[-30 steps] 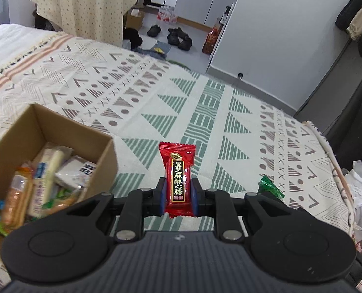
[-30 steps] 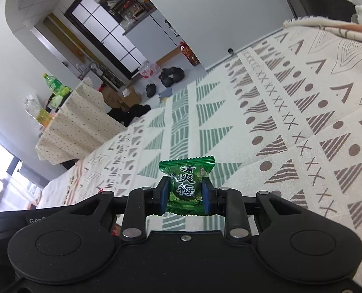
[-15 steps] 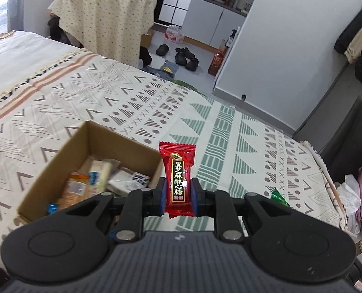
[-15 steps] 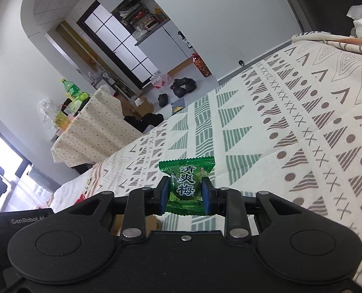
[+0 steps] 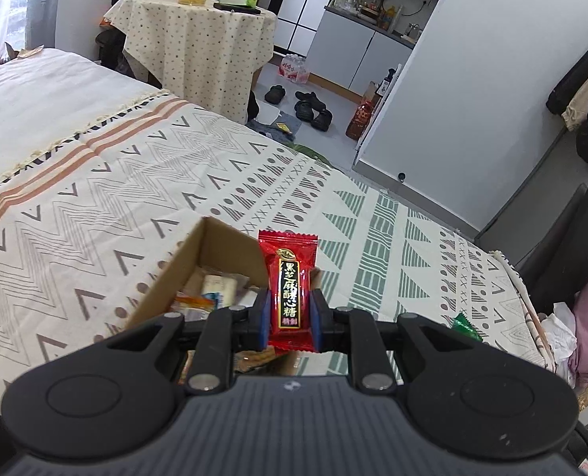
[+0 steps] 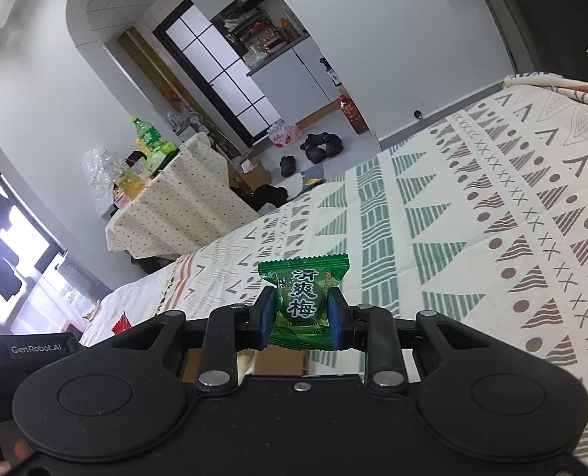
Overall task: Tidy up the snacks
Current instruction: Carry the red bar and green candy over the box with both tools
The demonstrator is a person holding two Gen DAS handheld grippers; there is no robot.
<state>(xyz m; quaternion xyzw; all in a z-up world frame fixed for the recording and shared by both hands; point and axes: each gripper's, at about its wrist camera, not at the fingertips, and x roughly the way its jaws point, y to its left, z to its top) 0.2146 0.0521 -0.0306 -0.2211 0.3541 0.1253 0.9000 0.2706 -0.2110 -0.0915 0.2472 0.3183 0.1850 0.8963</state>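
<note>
Two grippers are in play, each with one wrapped candy clamped between its blue pads. The left gripper (image 5: 290, 323) is closed on a red candy (image 5: 289, 285), one long packet standing upright, its long axis running straight up from the pads, printed face toward the camera, top crimp highest. The right gripper (image 6: 301, 323) is closed on a green candy (image 6: 302, 297), a shorter, squarer packet, also upright with its label facing the camera and its crimped top edge running crosswise above the pads.

One cardboard box (image 5: 198, 261) sits open on the patterned bedspread (image 5: 135, 182), directly beneath and ahead of the left gripper; the red candy hangs over the box's right part, near its far right corner. Several wrapped snacks (image 5: 216, 289) lie in the box, too jumbled to count. In the left view a green packet tip (image 5: 465, 325) shows past the gripper's right side, low over the bedspread.

The left gripper is held level, angled down over the box. The right gripper's view is tilted, so the bedspread (image 6: 472, 214) slopes up to the right; a strip of cardboard (image 6: 282, 363) shows just under its pads. One round table with a dotted cloth (image 5: 198, 39) stands beyond the bed, bottles on top
</note>
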